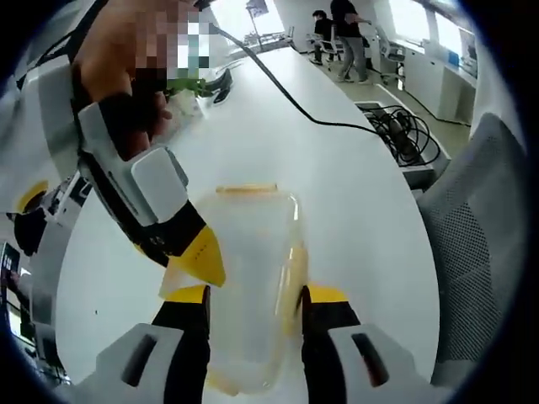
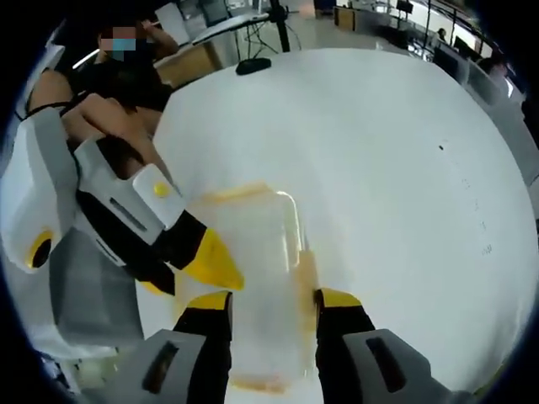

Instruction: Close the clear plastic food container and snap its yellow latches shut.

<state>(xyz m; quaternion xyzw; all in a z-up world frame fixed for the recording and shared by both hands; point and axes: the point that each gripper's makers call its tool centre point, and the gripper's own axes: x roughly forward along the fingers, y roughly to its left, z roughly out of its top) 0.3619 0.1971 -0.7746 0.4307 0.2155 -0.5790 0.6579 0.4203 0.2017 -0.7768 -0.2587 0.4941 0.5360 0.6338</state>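
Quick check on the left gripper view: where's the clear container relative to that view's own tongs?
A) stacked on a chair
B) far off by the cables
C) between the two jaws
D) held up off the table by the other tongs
C: the clear container sits on the white table between the jaws of the left tongs, one yellow tip on each side; the other tongs come in at its edge.

The container's (image 1: pixel 248 286) near end runs behind the left claw (image 1: pixel 253 307) — latch state there perhaps unreadable.
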